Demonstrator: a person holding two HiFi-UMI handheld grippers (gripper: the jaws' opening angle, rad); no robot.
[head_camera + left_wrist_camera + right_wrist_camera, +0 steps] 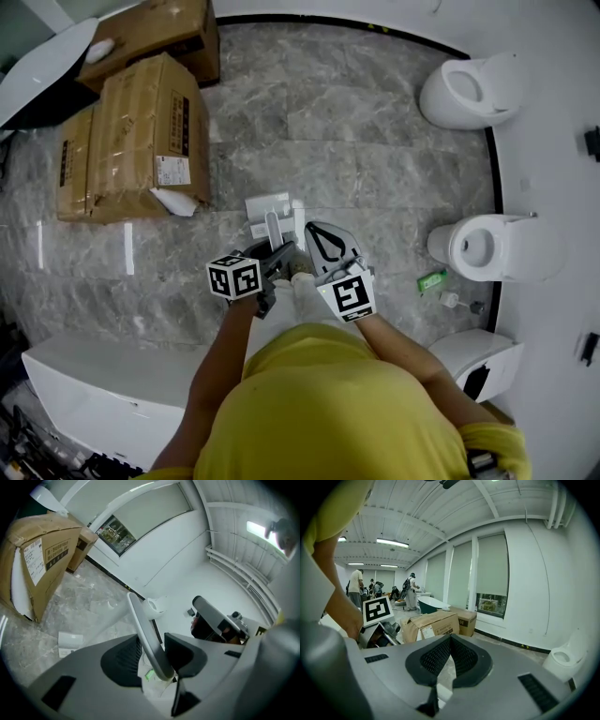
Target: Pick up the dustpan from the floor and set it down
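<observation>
The dustpan shows only as its long grey handle (pixel 146 634), which rises slantwise between the jaws in the left gripper view. In the head view the handle (pixel 274 231) is a pale bar ahead of the left marker cube; the pan itself is hidden. My left gripper (pixel 157 657) (pixel 281 255) has both black pads against the handle. My right gripper (pixel 450 640) (pixel 317 231) hangs just right of it, its pad tips meeting with nothing between them. The left gripper's marker cube (pixel 377 610) appears at the left of the right gripper view.
Cardboard boxes (pixel 141 141) stand on the marble floor at the left. White toilets (pixel 469 89) (pixel 487 246) line the right wall. A white sheet of paper (pixel 267 206) lies ahead of the grippers, and a small green item (pixel 432 279) lies to the right. A white fixture (pixel 112 384) stands at lower left.
</observation>
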